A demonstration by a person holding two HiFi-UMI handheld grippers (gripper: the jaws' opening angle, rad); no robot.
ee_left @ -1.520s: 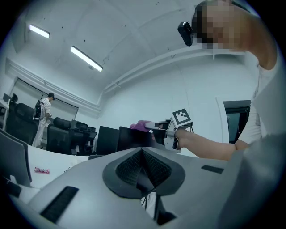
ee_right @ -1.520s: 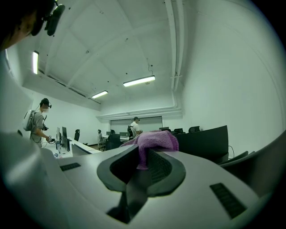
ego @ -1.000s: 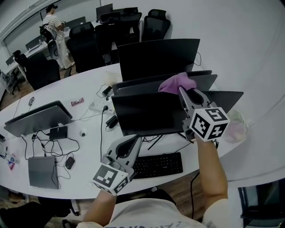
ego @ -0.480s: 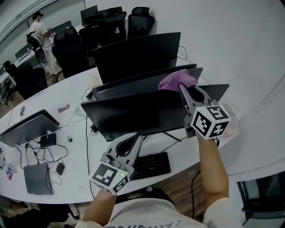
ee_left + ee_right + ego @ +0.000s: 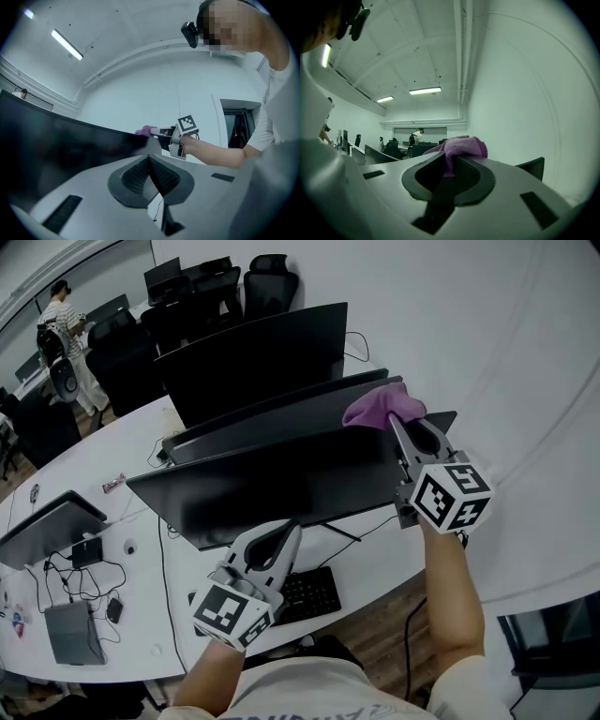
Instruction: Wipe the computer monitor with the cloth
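A wide dark monitor [image 5: 272, 486] stands nearest me on the white desk [image 5: 122, 446], its screen facing me. My right gripper [image 5: 396, 424] is shut on a purple cloth [image 5: 382, 407], held at the monitor's top right edge. The same cloth [image 5: 461, 146] bunches out past the jaws in the right gripper view. My left gripper [image 5: 281, 533] is shut and empty, low in front of the monitor's bottom edge, above the keyboard [image 5: 305, 593]. From the left gripper view the monitor [image 5: 61, 145] fills the left side, with the right gripper [image 5: 169, 137] and cloth [image 5: 147, 131] beyond it.
Two more monitors [image 5: 253, 357] stand behind the near one. A laptop [image 5: 47, 521], cables and small devices [image 5: 89, 552] lie at the desk's left. Office chairs [image 5: 267, 282] and a standing person [image 5: 66, 324] are at the far left. A white wall [image 5: 506, 381] is close on the right.
The head view has swung, so the monitors sit further left in frame. The right gripper with the cloth stays at the near monitor's top right edge; the left gripper has barely moved.
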